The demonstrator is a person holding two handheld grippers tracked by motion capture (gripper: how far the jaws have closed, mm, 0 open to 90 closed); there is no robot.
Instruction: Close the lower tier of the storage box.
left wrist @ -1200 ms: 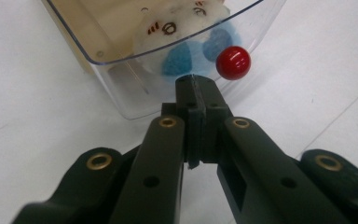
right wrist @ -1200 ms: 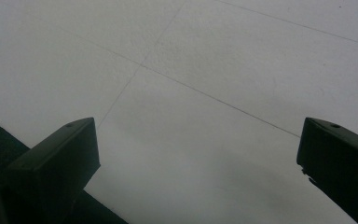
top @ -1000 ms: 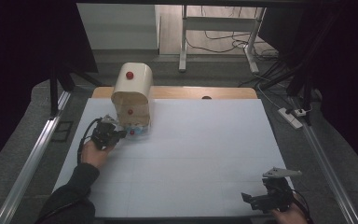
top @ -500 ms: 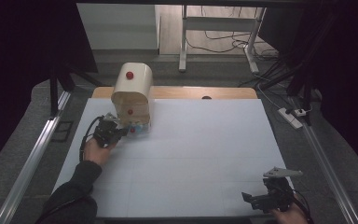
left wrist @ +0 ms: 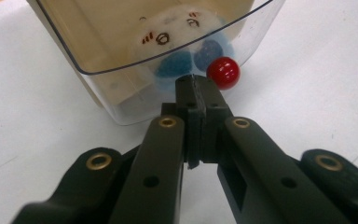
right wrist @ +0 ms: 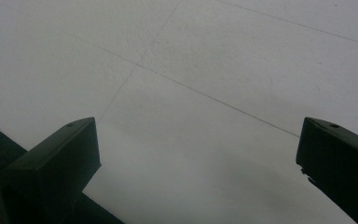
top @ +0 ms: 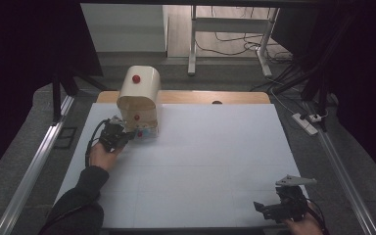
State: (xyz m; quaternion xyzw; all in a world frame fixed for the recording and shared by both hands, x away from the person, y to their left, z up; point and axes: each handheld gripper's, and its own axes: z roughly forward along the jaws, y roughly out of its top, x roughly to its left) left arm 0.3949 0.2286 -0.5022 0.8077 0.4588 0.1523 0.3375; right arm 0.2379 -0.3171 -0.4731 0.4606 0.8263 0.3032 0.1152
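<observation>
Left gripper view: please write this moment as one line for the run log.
left gripper: shut, tips beside red knob | clear lid: plush toy behind | right gripper: open over white table

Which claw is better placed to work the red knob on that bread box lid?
Left. The left claw sits shut right beside the red knob; the right claw waits open at the table's near corner.

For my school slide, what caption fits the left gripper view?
Shut left gripper beside a red knob on a clear bin lid.
</observation>
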